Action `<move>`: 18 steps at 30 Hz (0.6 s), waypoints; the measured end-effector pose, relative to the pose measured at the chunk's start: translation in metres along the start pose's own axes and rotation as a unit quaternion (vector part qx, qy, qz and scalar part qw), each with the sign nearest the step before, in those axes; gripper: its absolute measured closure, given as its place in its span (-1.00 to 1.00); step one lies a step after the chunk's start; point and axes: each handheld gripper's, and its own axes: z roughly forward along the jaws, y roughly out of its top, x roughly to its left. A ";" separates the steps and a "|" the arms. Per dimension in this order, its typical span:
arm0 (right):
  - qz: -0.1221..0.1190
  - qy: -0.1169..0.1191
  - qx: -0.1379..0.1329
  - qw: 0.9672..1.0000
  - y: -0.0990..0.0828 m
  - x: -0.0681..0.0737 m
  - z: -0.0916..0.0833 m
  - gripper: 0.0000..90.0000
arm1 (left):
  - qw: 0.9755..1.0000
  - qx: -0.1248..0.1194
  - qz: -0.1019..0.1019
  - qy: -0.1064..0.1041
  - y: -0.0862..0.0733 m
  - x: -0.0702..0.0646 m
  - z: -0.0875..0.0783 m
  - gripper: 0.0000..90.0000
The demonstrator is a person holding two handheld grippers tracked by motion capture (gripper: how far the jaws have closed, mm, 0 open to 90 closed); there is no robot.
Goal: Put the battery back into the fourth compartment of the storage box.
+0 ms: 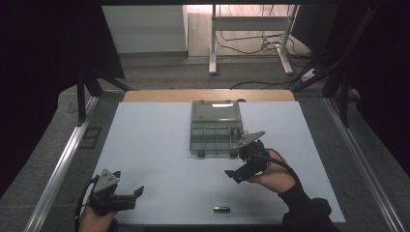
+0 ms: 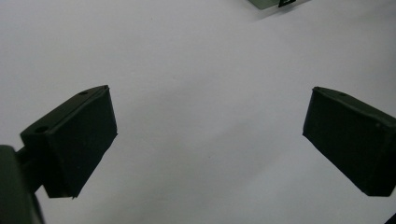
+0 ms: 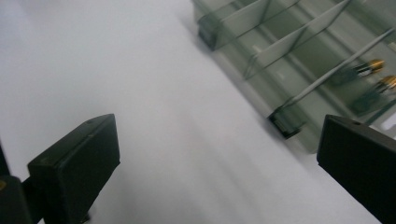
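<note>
Batteries were the evident subject: one battery (image 1: 222, 209) lay loose on the white table (image 1: 145, 145) near its front edge, between the two hands. The compartment box (image 1: 215, 129) stood open mid-table, lid (image 1: 216, 110) back, two more cells (image 3: 369, 81) in one right-hand compartment; other compartments appeared empty. The right gripper (image 1: 238, 175), jaws apart and empty, hung just beside the box, probably between deliveries. The left gripper (image 1: 133, 195), likewise apart, rested idle near the front-left.
</note>
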 end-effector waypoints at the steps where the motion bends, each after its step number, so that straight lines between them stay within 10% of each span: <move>1: 0.000 0.000 0.000 1.000 0.000 0.000 0.000 -1.00 | 1.000 0.000 0.000 0.000 0.000 0.000 0.000 -0.92; 18: -0.029 0.030 0.030 0.999 -0.024 0.040 0.008 -0.57 | 1.000 -0.001 -0.002 0.000 0.000 0.000 0.000 -0.92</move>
